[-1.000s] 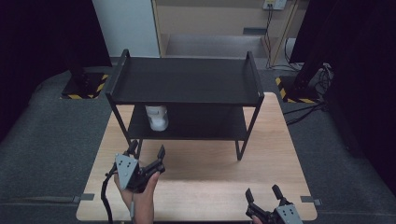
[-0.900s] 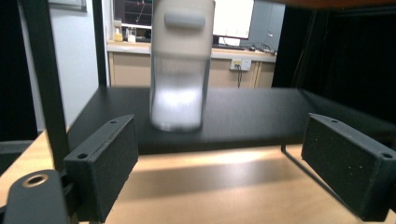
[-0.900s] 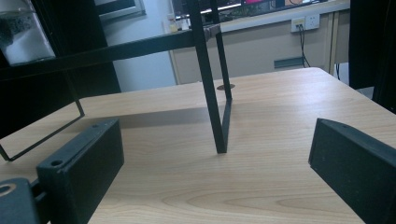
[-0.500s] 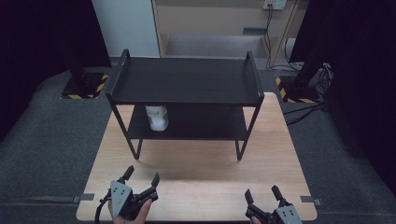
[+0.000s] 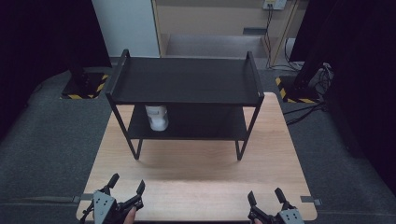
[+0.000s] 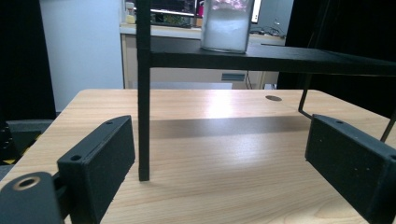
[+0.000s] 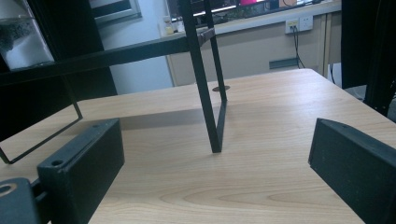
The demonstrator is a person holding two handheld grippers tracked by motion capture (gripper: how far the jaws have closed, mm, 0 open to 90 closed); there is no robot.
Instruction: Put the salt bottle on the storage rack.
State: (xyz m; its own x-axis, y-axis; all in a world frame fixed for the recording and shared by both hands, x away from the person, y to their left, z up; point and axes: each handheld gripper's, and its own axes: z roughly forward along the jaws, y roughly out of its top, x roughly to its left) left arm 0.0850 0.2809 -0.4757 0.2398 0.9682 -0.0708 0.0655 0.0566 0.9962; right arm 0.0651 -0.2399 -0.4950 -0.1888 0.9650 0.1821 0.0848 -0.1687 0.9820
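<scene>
Two hand-held grippers sit at the near edge of my pale wood-grain worktop (image 5: 196, 182), each with blocky matte black jaws. My left hand-held gripper (image 5: 126, 185) has its jaws spread wide with nothing between them, and they have just been opening further. My right hand-held gripper (image 5: 266, 196) is also spread wide and empty.

Well beyond them stands a black two-tier metal rack (image 5: 187, 81), with flat dark shelves, thin square legs and raised end rails. On its lower shelf, toward the left, stands an upright white container (image 5: 156, 117) with a smooth cylindrical body; in the left gripper view it looks frosted and translucent (image 6: 227, 25).

Compared with a second ago, my left hand-held gripper has dropped back from just in front of the rack to the near worktop edge. My right hand-held gripper has stayed where it was, and the container has not moved.
</scene>
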